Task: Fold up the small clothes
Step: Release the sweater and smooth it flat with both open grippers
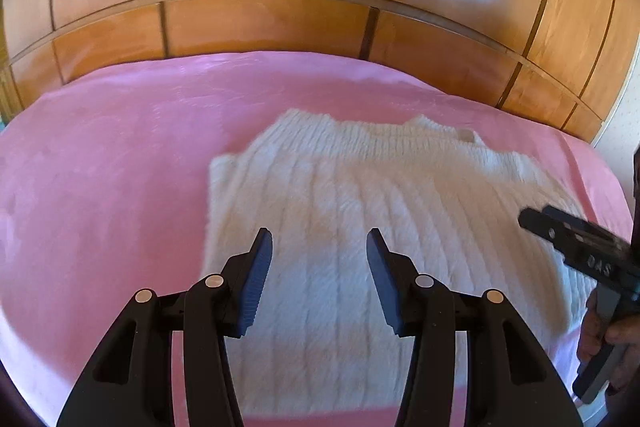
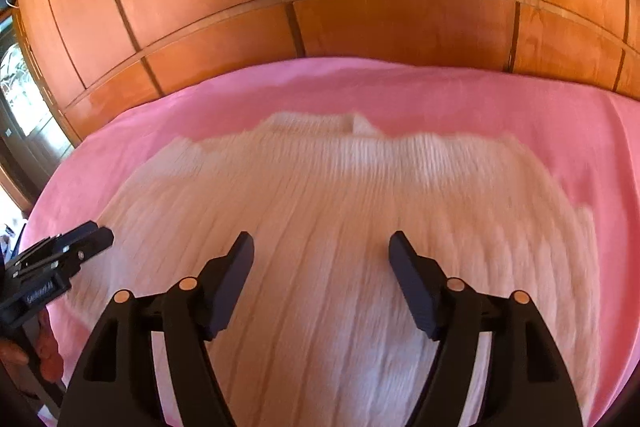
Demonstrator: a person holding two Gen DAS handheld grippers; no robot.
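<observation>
Open R tongs (image 2: 321, 241) over white sweater (image 2: 320, 187)

We are in a home bedroom: a bed under a pink bedspread (image 1: 120, 155) fills the foreground, and behind it runs a glossy wooden panelled wardrobe (image 1: 280, 23). At the left edge of the right wrist view, daylight comes through a window (image 2: 18, 87).

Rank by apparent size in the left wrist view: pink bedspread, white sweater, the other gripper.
1. pink bedspread
2. white sweater
3. right gripper, cut off by the frame edge, so only partly visible.
</observation>
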